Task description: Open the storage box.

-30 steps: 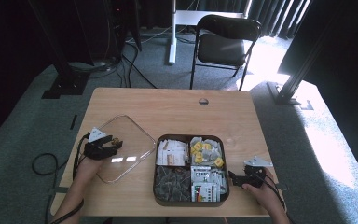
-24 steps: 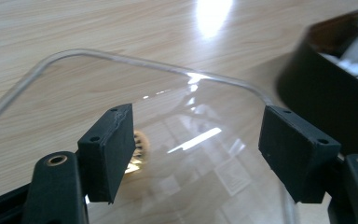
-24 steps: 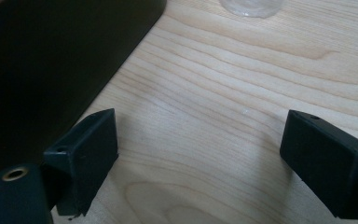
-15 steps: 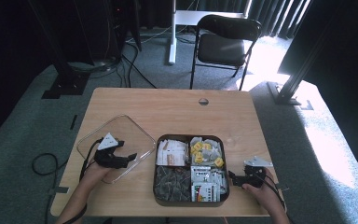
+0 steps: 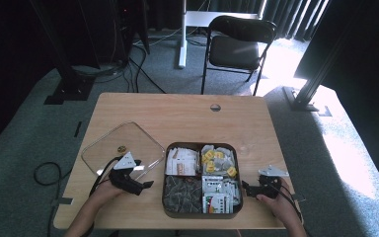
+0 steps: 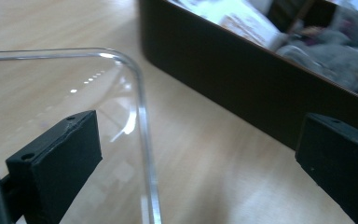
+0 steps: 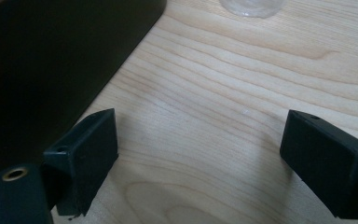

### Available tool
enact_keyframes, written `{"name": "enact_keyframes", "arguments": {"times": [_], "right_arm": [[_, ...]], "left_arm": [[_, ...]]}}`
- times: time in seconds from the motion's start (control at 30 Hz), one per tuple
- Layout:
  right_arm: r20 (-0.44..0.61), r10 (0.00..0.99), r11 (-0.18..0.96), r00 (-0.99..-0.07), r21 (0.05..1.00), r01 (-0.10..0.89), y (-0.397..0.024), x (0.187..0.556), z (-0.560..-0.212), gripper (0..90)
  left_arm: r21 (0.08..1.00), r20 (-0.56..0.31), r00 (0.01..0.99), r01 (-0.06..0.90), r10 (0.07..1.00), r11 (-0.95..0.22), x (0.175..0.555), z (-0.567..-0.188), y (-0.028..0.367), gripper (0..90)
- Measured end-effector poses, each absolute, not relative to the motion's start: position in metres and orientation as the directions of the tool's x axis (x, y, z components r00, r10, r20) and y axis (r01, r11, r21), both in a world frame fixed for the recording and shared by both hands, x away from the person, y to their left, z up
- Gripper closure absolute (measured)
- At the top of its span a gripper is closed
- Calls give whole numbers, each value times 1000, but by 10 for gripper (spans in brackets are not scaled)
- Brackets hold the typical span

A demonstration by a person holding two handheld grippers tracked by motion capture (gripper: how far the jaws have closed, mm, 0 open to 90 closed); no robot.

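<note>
Clear plastic lid (image 5: pixel 119 148) lies flat on the wooden table (image 5: pixel 187 116), just left of the dark four-compartment tray (image 5: pixel 202 178) and apart from it — a strip of bare wood shows between the two. In the left gripper view the lid's rounded near-right corner (image 6: pixel 137 93) runs up between the jaws, nearer the left one, and neither pad presses on it. The left gripper (image 5: pixel 145 184) sits at the lid's near right edge, pointing right toward the tray; its jaws have just been opening and now stand spread wide, with the lid's edge loose between them. The right gripper (image 5: pixel 246 188) rests on the table just right of the tray's near right corner — jaws also spread, with bare wood between them and the tray's dark wall (image 7: pixel 51 60) beside its left jaw.
</note>
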State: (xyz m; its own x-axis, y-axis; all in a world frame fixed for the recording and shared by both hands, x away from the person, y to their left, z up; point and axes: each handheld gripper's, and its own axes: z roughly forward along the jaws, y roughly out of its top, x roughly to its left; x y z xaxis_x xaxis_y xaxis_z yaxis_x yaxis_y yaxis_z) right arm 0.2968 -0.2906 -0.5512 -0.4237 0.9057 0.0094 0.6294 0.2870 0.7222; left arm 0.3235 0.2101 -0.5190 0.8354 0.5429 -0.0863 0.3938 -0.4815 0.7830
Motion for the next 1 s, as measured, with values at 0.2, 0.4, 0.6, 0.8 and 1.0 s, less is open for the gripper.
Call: {"name": "enact_keyframes", "arguments": {"times": [0.2, 0.4, 0.6, 0.8, 1.0], "right_arm": [[10, 906, 287, -424, 722, 630, -291, 297, -551, 107], [9, 905, 288, -424, 722, 629, -291, 297, -551, 107], [7, 880, 324, -475, 722, 611, -289, 296, -551, 107], [7, 880, 324, -475, 722, 611, -289, 296, -551, 107], [7, 880, 324, -476, 722, 611, -289, 296, -551, 107]], "left_arm": [[785, -75, 857, 367, 510, -500, 316, -524, 203, 5], [774, -76, 874, 355, 480, -525, 308, -529, 196, 5], [755, -66, 890, 339, 450, -560, 298, -535, 189, 5], [741, -54, 898, 329, 437, -585, 291, -539, 183, 5], [714, -38, 897, 333, 441, -616, 286, -542, 180, 5]]}}
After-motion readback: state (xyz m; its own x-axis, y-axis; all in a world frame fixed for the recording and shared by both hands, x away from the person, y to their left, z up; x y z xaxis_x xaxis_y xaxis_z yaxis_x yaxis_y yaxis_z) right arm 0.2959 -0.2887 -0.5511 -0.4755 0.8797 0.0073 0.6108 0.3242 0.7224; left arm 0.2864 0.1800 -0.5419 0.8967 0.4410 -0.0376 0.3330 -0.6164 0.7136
